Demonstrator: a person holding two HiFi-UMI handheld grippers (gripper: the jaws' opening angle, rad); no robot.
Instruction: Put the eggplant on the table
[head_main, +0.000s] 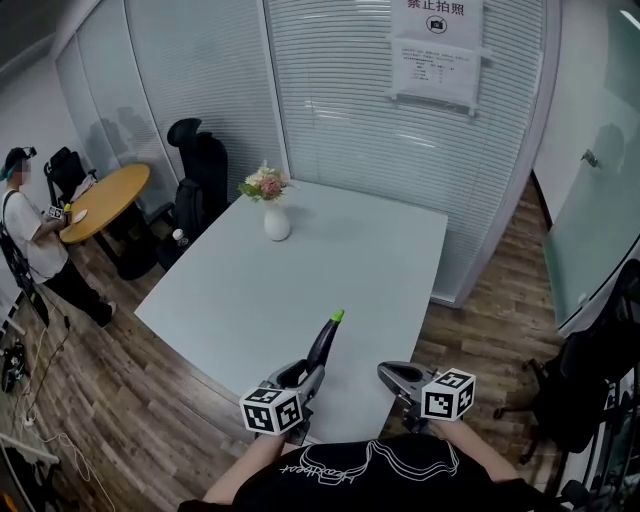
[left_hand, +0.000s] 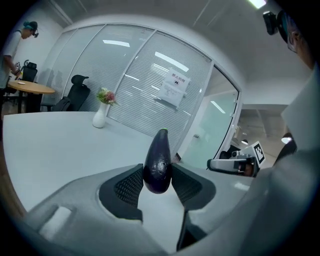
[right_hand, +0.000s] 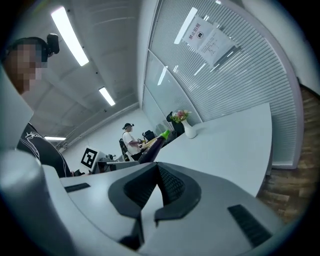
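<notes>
Over the near edge of the white table (head_main: 300, 270), the head view shows the left gripper (head_main: 316, 362) and right gripper (head_main: 392, 375), while only their own views show the left's jaws clamped on the eggplant (left_hand: 158, 165) and the right's closed empty.

In head view, left gripper (head_main: 311, 373) hides eggplant's (head_main: 326, 341) base.

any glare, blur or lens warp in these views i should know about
Head view: even soft light, sharp, blinds wall bows at the edges. Left gripper view: strong fisheye with dark corners, eggplant crisp with small shine spots. Right gripper view: same fisheye, ceiling strip light blown out white.
</notes>
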